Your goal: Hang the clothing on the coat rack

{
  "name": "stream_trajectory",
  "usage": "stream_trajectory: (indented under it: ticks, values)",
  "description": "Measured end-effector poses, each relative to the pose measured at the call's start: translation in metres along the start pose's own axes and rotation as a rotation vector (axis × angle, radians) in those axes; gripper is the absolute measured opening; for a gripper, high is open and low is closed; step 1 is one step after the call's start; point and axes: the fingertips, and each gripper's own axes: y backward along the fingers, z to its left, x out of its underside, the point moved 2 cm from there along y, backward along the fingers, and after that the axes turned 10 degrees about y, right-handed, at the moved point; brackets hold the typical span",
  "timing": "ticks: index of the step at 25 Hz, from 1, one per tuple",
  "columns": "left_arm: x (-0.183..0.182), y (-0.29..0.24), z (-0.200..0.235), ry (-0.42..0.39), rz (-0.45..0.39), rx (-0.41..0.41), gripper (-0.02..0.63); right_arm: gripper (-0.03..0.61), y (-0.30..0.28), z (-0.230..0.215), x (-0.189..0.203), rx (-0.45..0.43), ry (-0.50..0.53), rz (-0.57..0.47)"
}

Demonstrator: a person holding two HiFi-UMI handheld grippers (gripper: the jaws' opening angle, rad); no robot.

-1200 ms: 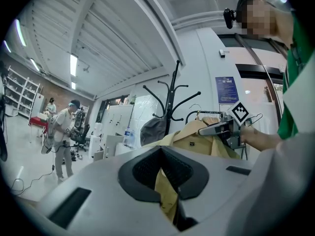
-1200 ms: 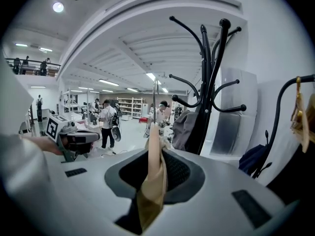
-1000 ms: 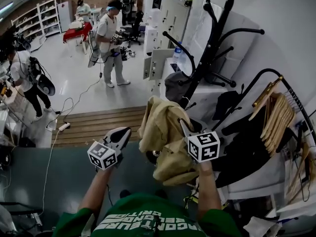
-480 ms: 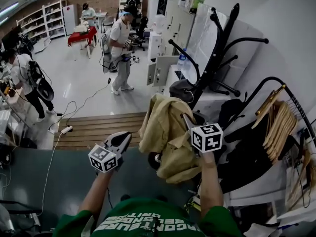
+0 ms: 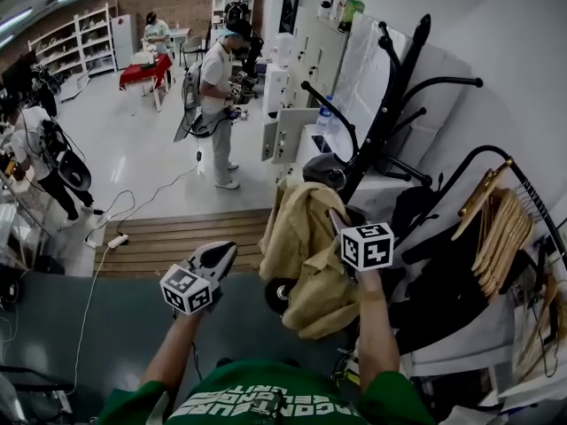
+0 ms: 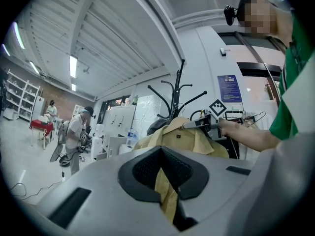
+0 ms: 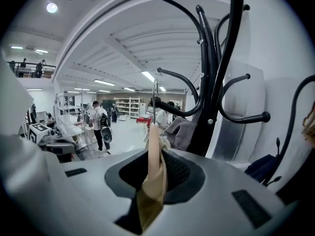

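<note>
A tan shirt (image 5: 301,237) hangs from its hanger in front of the black coat rack (image 5: 390,104). My right gripper (image 5: 335,221) is shut on the hanger's top, at the shirt's collar. In the right gripper view the wooden hanger neck (image 7: 150,146) stands between the jaws of my right gripper (image 7: 152,176), and its wire hook (image 7: 155,100) rises beside a curved arm of the coat rack (image 7: 216,82). My left gripper (image 5: 221,253) sits lower left. In the left gripper view my left gripper (image 6: 165,181) is shut on a strip of the tan shirt (image 6: 182,139).
A clothes rail with wooden hangers (image 5: 500,215) and dark garments (image 5: 443,264) stands at the right. A grey item (image 5: 323,168) hangs low on the rack. White cabinets (image 5: 292,104) stand behind it, a person (image 5: 217,87) on the floor beyond, and a wooden step (image 5: 177,233) below.
My right gripper has carried the shirt slightly up and toward the coat rack. The left gripper has stayed near the same spot. The person in the background has walked nearer.
</note>
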Motion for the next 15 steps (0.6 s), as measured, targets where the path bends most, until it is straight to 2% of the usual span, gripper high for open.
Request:
stream_trajectory:
  ticks: [15]
  values:
    - [0.004,-0.024,0.013,0.003,0.011,0.015,0.005,0.075,-0.033,-0.018,0.023,0.006,-0.058,0.041]
